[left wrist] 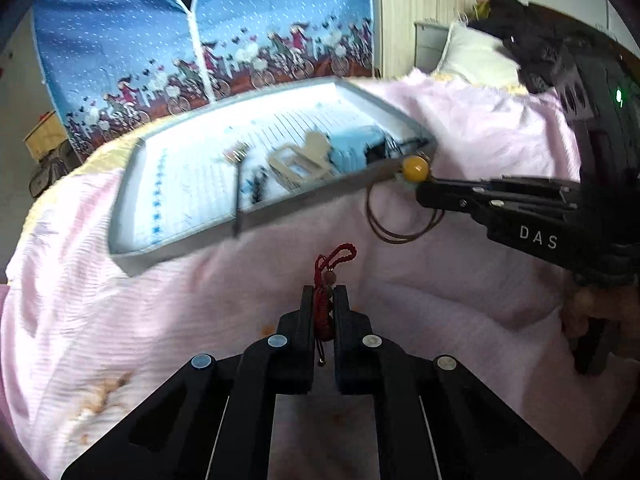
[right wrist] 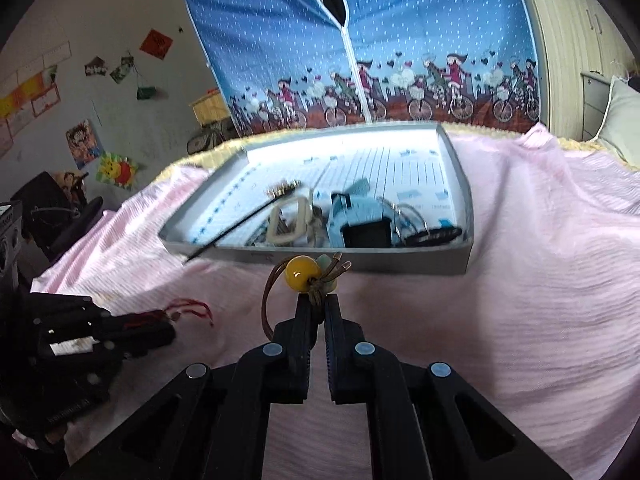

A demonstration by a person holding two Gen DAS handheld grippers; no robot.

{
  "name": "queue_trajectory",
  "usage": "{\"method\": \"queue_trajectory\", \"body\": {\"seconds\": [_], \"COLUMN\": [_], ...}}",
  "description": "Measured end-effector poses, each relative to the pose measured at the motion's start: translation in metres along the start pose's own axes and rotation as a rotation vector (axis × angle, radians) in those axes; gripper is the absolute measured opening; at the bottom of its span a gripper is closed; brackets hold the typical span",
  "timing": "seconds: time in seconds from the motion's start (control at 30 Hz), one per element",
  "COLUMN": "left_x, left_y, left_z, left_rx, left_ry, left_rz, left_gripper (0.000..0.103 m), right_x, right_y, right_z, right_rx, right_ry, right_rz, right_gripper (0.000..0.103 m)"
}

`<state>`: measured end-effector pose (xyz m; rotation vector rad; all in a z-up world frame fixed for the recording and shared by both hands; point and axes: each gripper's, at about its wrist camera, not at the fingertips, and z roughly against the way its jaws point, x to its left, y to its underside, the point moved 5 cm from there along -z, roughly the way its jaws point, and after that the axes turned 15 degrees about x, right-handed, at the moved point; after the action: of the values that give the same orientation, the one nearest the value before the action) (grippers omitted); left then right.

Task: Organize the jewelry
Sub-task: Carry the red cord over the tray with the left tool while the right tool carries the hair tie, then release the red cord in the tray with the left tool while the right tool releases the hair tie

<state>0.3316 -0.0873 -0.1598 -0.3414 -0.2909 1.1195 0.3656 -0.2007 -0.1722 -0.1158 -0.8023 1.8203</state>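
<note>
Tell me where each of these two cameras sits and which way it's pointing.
Left wrist: on the left gripper, facing along its fingers, shut on a red cord bracelet, toward the grey tray; the right gripper enters from the right.
Right wrist: on the right gripper, shut on a brown cord with yellow bead, facing the tray; left gripper lower left.
Shared: tray, pink blanket, both grippers.

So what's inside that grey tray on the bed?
The grey tray holds a pale blue case, a cream frame-shaped clip and a thin dark stick. Blur and overlap hide the smaller pieces beneath.
</note>
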Motion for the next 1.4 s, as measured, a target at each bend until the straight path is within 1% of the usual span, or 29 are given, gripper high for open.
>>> {"method": "queue_trajectory", "body": {"seconds": [0.13,0.23,0.33,0.4,0.53,0.63,0.73,0.8,0.97,1.1,1.2,1.27,1.33,1.4], "left_x": [0.012,0.029,0.044,0.057,0.087,0.105,0.114,0.119,0.134,0.142,0.143,0.144,0.148,0.151], "left_y": [-0.01,-0.025,-0.038,-0.045,-0.052,-0.055,-0.055,-0.054,-0.054,-0.052,-0.05,-0.049,-0.045,-0.043], "left_z": [0.026,0.039,0.045,0.042,0.026,0.011,0.001,-0.006,-0.02,-0.025,-0.024,-0.022,-0.019,-0.016], "left_rx": [-0.06,-0.096,-0.124,-0.137,-0.125,-0.121,-0.107,-0.098,-0.062,-0.029,-0.026,-0.029,-0.03,-0.04], "left_ry": [0.012,0.018,0.02,0.007,0.016,0.026,0.041,0.052,0.116,0.138,0.138,0.137,0.137,0.148], "left_rz": [0.04,0.091,0.147,0.193,0.315,0.371,0.409,0.424,0.5,0.538,0.548,0.553,0.57,0.588], "left_gripper": [0.005,0.005,0.005,0.005,0.005,0.005,0.005,0.005,0.005,0.005,0.005,0.006,0.006,0.006], "right_x": [0.006,0.012,0.017,0.017,0.016,0.018,0.02,0.022,0.029,0.03,0.028,0.025,0.024,0.024], "right_y": [-0.004,-0.003,-0.006,-0.015,-0.039,-0.058,-0.072,-0.076,-0.074,-0.07,-0.07,-0.07,-0.07,-0.072], "right_z": [0.01,0.01,0.011,0.009,-0.004,-0.021,-0.038,-0.048,-0.069,-0.069,-0.069,-0.068,-0.065,-0.06], "right_rx": [-0.033,-0.042,-0.062,-0.085,-0.124,-0.131,-0.118,-0.103,-0.036,-0.037,-0.039,-0.041,-0.05,-0.064], "right_ry": [-0.004,-0.008,-0.007,-0.002,-0.023,-0.041,-0.058,-0.058,-0.038,-0.026,-0.02,-0.019,-0.026,-0.016], "right_rz": [-0.002,0.002,0.008,0.003,-0.044,-0.061,-0.067,-0.06,-0.03,-0.024,-0.034,-0.043,-0.044,-0.039], "right_gripper": [0.007,0.007,0.007,0.007,0.007,0.007,0.007,0.008,0.01,0.01,0.019,0.035,0.043,0.045]}}
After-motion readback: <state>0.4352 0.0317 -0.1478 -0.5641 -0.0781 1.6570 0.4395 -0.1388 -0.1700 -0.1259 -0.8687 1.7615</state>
